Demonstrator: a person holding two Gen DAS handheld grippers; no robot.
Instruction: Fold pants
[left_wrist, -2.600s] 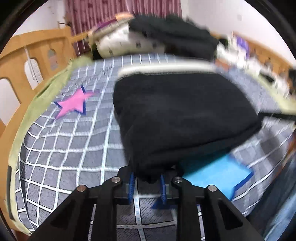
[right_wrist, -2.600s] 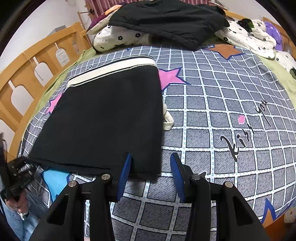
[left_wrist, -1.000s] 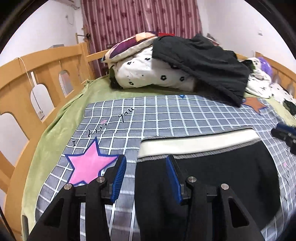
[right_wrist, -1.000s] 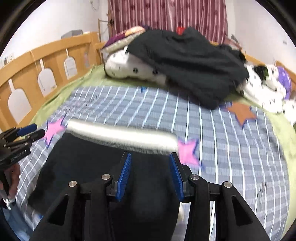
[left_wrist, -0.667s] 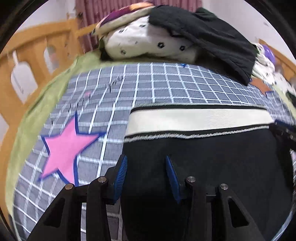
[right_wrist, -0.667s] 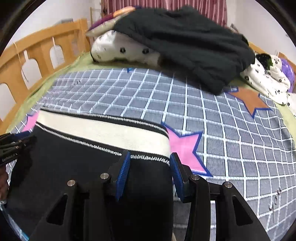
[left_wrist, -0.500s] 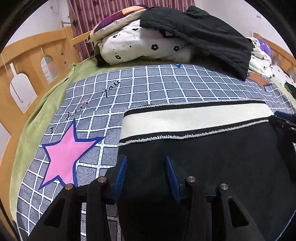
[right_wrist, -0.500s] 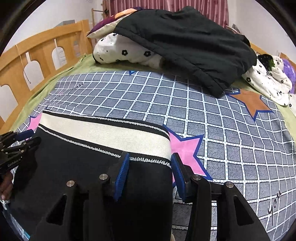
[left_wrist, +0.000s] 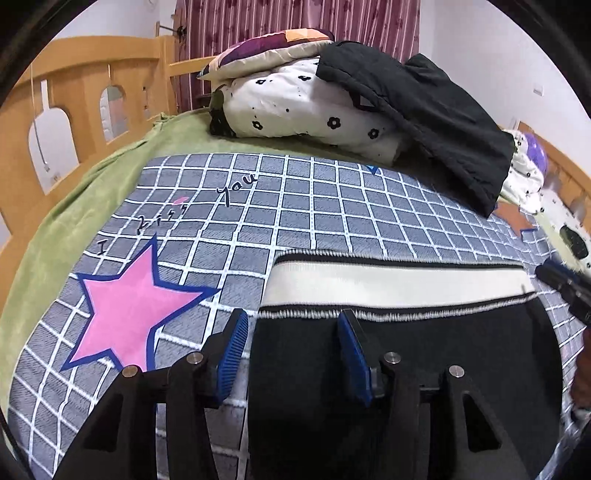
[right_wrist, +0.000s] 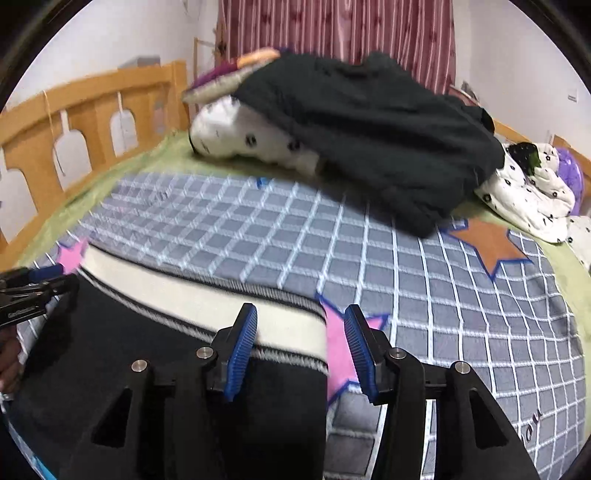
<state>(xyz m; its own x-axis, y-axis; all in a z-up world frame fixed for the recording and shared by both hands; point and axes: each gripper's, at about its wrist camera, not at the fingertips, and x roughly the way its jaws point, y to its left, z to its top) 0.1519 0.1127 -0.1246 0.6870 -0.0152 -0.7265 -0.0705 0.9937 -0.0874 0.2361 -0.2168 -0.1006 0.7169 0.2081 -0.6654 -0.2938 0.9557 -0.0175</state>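
Left gripper (left_wrist: 291, 347) and right gripper (right_wrist: 301, 345) (jaws apart) over black pants' (left_wrist: 406, 369) corners

Your pants (left_wrist: 388, 373) look like matt black knit cloth with a ribbed cream waistband (left_wrist: 399, 284); the bedspread (left_wrist: 295, 206) is woven, the rail (left_wrist: 85, 92) smooth wood.

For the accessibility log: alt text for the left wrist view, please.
The open left gripper hovers over the left edge of folded black pants with a cream waistband, lying on a grey checked bedspread. Behind, a black jacket drapes over floral bedding.
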